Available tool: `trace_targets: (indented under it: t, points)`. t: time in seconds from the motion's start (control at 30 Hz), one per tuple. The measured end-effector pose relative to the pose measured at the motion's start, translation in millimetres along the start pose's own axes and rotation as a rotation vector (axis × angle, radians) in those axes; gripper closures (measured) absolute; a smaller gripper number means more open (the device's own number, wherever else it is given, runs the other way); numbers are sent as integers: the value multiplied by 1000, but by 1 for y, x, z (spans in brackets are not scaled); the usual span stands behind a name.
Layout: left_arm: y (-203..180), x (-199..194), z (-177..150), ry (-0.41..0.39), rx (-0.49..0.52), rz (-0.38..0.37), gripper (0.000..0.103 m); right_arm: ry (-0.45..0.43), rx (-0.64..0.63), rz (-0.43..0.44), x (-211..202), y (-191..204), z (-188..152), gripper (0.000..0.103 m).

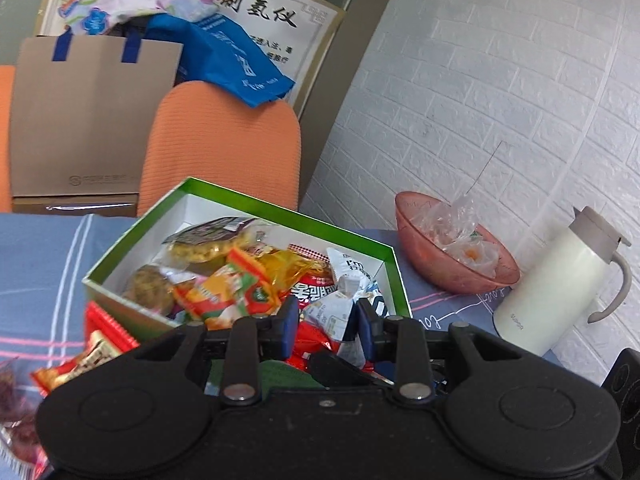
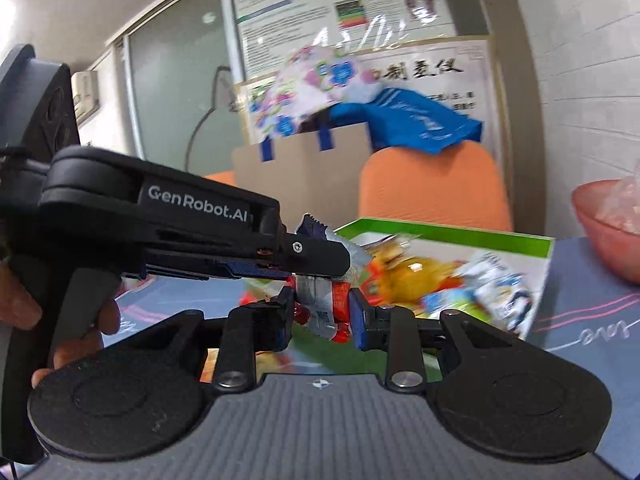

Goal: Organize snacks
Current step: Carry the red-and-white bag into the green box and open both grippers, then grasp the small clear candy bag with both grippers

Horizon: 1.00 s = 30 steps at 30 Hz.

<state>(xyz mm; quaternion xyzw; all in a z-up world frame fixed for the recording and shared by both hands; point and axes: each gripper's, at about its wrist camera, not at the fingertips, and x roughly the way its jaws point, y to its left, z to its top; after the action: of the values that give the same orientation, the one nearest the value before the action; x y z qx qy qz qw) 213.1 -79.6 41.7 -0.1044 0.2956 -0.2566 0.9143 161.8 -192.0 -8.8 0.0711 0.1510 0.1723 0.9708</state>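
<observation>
A green-rimmed white box (image 1: 280,205) stands on the table, filled with several bright snack packets (image 1: 224,280). My left gripper (image 1: 328,317) hovers over its near end, shut on a white and blue packet (image 1: 340,304) whose twisted top sticks up between the pads. In the right wrist view the left gripper (image 2: 344,258) reaches in from the left with that silvery packet (image 2: 357,251) at its tips. Below it, my right gripper (image 2: 320,314) is shut on a red and silver packet (image 2: 322,308), just short of the box (image 2: 440,233).
A pink bowl (image 1: 432,256) of clear wrappers and a white jug (image 1: 560,280) stand right of the box by the brick wall. Loose red packets (image 1: 104,340) lie left of it. An orange chair (image 1: 224,144) and a paper bag (image 1: 92,120) are behind. A hand (image 2: 24,304) holds the left gripper.
</observation>
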Motion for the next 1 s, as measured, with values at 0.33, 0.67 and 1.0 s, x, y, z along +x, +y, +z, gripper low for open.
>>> trace_targets:
  t: [0.33,0.67,1.0]
  points:
    - [-2,31,4,-27,63,97,0,-48,56,-116,31,-35,-11,35]
    - [42,-33,-28,-112,-67,127,0,-88,25,-71,4,-22,-19,9]
    - [72,-37,-47,-50,-134,166,0,-22,-41,32,-25,26,-33,0]
